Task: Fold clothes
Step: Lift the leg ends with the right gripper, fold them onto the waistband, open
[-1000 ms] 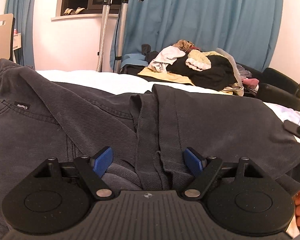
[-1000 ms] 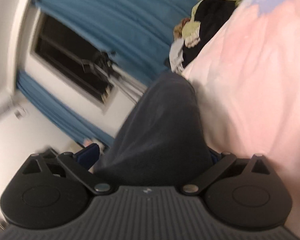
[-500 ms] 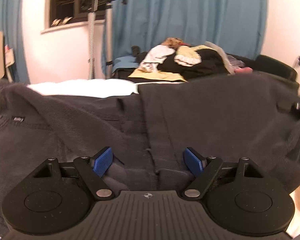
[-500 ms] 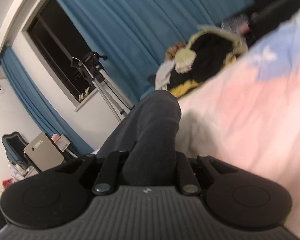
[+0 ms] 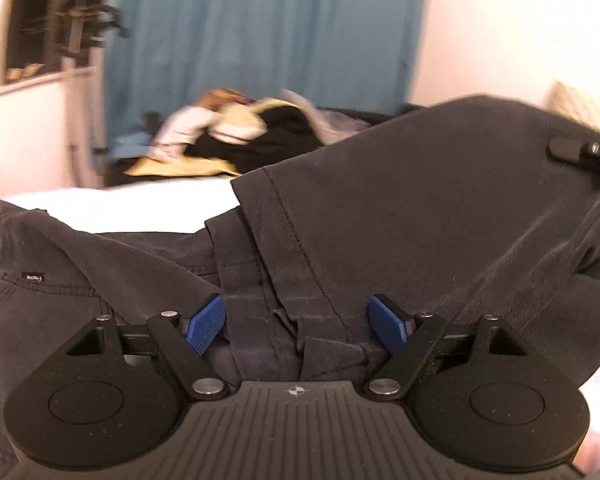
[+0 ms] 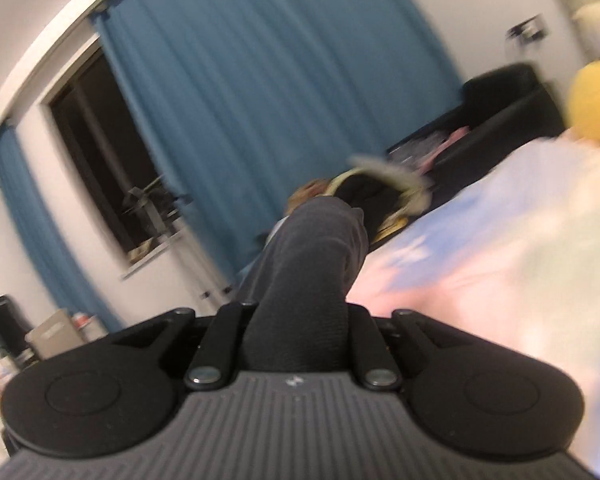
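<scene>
We see the dark grey trousers (image 5: 420, 216) spread over the bed (image 5: 140, 208), with one leg raised and carried across above the rest, its stitched hem edge facing left. A small label (image 5: 33, 278) sits on the fabric far left of our left tongs (image 5: 298, 322). These left tongs stand wide apart, blue pads (image 5: 204, 322) on either side of bunched seams that lie between them without being pinched. At the upper right of that view, part of the right tool (image 5: 572, 148) shows at the lifted leg's far end.

In the right wrist view our right tongs (image 6: 298, 332) are closed on a thick fold of the trousers (image 6: 312, 256), the cloth bulging forward out of the narrow gap between the black arms. To the right of these tongs runs the pastel pink and blue bedcover (image 6: 480, 248). Beyond both tongs lies a blurred heap of clothes (image 5: 236, 132), and behind it hangs a blue curtain (image 6: 260, 100). Left of the curtain we see a dark window (image 6: 100, 152). A yellow soft thing (image 6: 596, 100) sits at the far right.
</scene>
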